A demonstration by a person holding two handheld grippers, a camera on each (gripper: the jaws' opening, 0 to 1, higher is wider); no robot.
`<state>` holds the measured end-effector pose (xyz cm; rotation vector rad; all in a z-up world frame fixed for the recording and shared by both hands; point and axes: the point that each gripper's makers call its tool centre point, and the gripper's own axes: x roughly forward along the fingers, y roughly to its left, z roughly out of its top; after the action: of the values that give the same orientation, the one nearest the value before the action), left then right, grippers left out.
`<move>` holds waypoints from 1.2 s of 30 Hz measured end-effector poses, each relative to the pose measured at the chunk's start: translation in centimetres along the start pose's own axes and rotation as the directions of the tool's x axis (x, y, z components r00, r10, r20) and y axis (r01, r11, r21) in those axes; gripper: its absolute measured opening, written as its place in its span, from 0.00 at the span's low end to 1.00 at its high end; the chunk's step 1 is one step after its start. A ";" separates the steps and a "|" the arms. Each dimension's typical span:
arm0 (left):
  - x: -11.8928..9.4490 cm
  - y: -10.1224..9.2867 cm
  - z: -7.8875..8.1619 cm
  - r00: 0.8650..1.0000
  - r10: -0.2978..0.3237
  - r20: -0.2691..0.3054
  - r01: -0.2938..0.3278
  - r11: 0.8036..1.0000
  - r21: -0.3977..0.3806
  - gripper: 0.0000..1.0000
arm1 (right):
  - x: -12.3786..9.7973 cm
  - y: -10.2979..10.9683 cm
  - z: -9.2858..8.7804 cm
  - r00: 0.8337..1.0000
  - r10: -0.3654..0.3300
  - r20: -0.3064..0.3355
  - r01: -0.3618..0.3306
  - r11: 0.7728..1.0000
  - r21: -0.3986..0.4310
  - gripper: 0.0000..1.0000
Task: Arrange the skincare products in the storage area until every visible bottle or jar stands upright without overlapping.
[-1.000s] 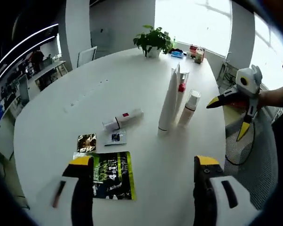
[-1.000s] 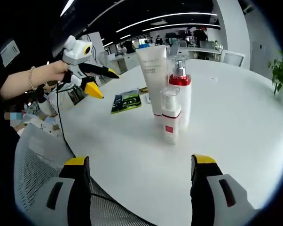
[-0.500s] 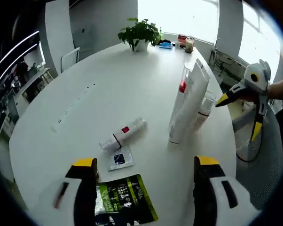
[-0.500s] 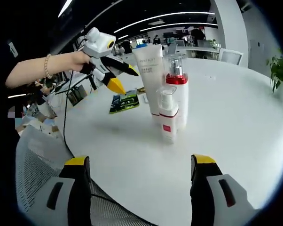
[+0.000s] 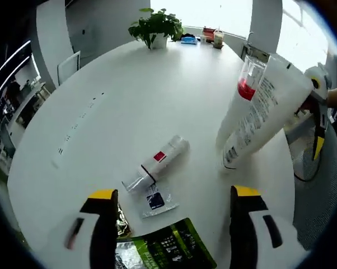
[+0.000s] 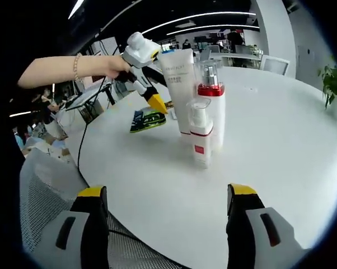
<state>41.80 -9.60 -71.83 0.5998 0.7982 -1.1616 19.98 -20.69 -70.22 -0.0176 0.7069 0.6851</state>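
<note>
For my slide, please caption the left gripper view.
Open left gripper above a fallen bottle beside an upright white tube.

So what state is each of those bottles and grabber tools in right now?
Tall white tube: upright.
Red-collared pump bottle: upright.
Small pump bottle: upright.
Red-labelled bottle: lying on its side.
Left gripper: open, empty.
Right gripper: open, empty.

Opposite-facing cams, both on standing bottles point(image 5: 258, 112) point(image 6: 199, 120) mid-table.
</note>
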 end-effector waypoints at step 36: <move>5.4 2.6 0.0 0.989 -0.056 -0.135 0.088 0.965 0.248 0.29 | 0.3 -0.3 -0.7 1.000 -0.005 -0.022 0.005 1.000 0.015 0.87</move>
<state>45.31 -11.79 -76.14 0.8695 0.7899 -1.3138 19.91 -20.94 -70.99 -0.0127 0.7325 0.6754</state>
